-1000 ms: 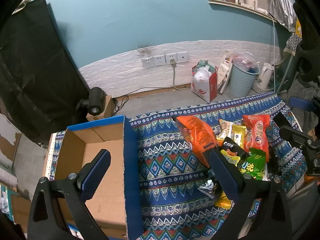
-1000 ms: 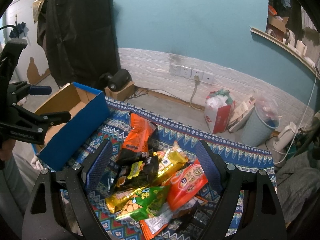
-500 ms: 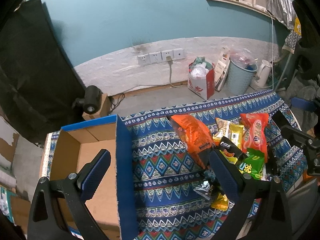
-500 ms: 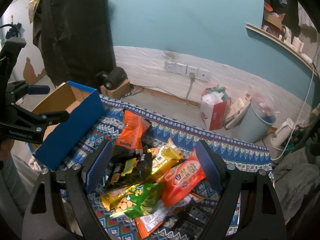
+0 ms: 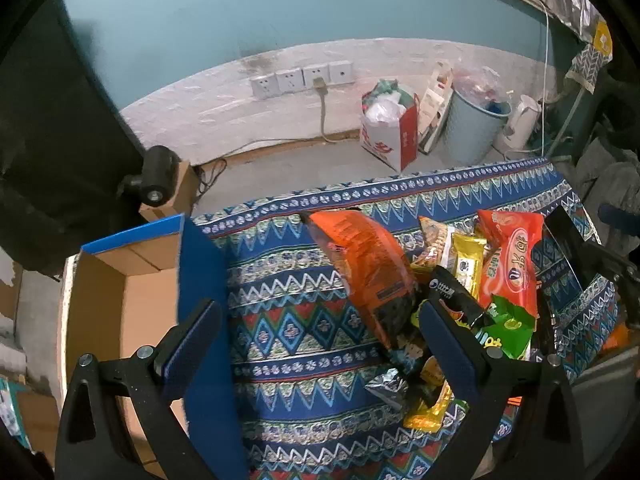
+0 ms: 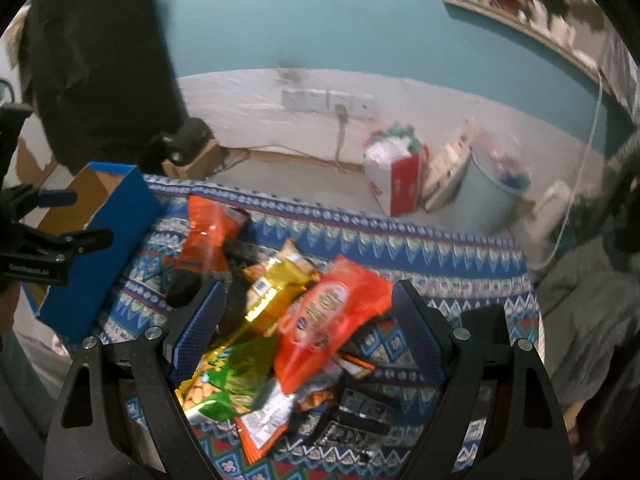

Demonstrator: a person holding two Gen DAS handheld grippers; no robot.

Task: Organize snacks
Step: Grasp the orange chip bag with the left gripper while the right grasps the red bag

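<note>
A pile of snack packets lies on the patterned cloth [image 5: 304, 312]: a long orange bag [image 5: 360, 264], a red packet [image 5: 508, 264], a yellow packet [image 5: 466, 260] and a green packet [image 5: 508, 328]. An open cardboard box with blue sides [image 5: 120, 320] stands at the left. My left gripper [image 5: 316, 320] is open above the cloth between box and pile. My right gripper [image 6: 308, 312] is open just above the pile, over the red packet [image 6: 328, 320] and the gold packet [image 6: 276, 288]. The box also shows in the right wrist view [image 6: 100, 232].
Beyond the table's far edge is the floor with a red and white paper bag [image 5: 388, 132], a pale blue bin [image 5: 472, 124] and a white kettle [image 5: 520, 120]. A black cloth [image 5: 52, 120] hangs at the left. The left gripper shows in the right wrist view [image 6: 48, 240].
Both grippers have come lower and closer to the table. The right one has dropped toward the snack pile and its view is blurred. Both stay open and empty.
</note>
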